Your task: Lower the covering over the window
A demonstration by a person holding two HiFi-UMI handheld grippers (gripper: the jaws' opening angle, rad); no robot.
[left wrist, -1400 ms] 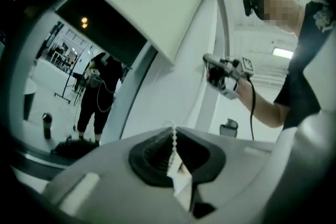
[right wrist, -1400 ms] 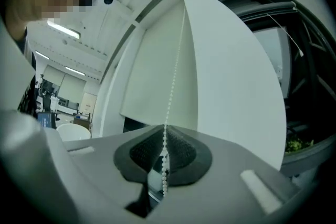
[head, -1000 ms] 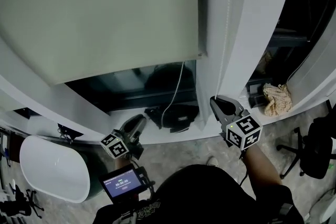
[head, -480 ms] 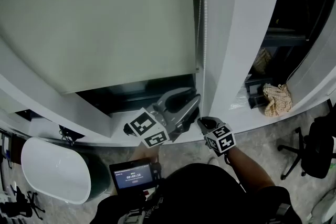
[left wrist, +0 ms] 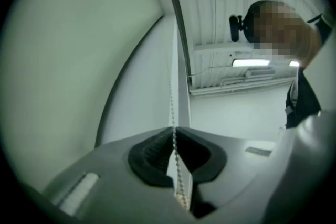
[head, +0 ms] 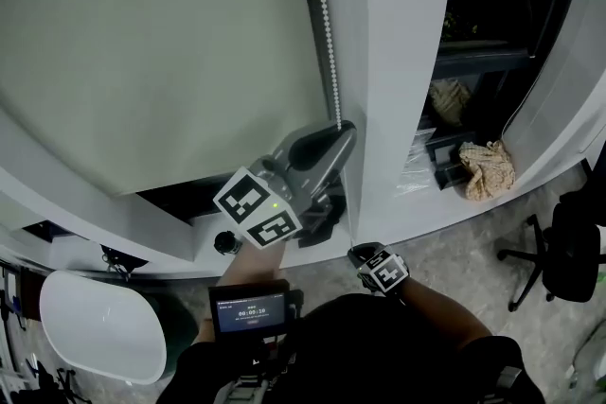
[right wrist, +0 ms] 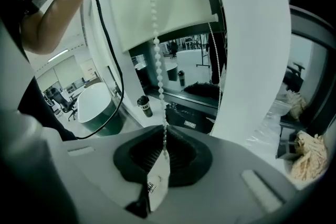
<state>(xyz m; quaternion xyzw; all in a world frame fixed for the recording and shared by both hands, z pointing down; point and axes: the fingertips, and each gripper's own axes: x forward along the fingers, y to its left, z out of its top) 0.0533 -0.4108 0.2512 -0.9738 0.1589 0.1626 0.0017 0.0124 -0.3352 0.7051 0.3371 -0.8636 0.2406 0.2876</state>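
**Both grippers on the blind's chain**

We see the roller blind, pale and flat, filling the upper left of the head view. Its lower edge sits left of centre, with a dark strip of window uncovered beneath it. The bead chain hangs down the blind's right edge, from the top of the frame to the middle, just beside a white post.

The left gripper is at the centre of the head view. Its jaws are closing, and in its own view the left gripper has its tips pinched on the bead chain, which runs up past the blind.

Lower in the frame, the right gripper has its jaws together on the same chain. Its own view shows the right gripper with the beads entering between the pads. A small white tag lies below them; possibly it is the chain's joiner, but we cannot tell.

A crumpled cloth lies on the sill at right.
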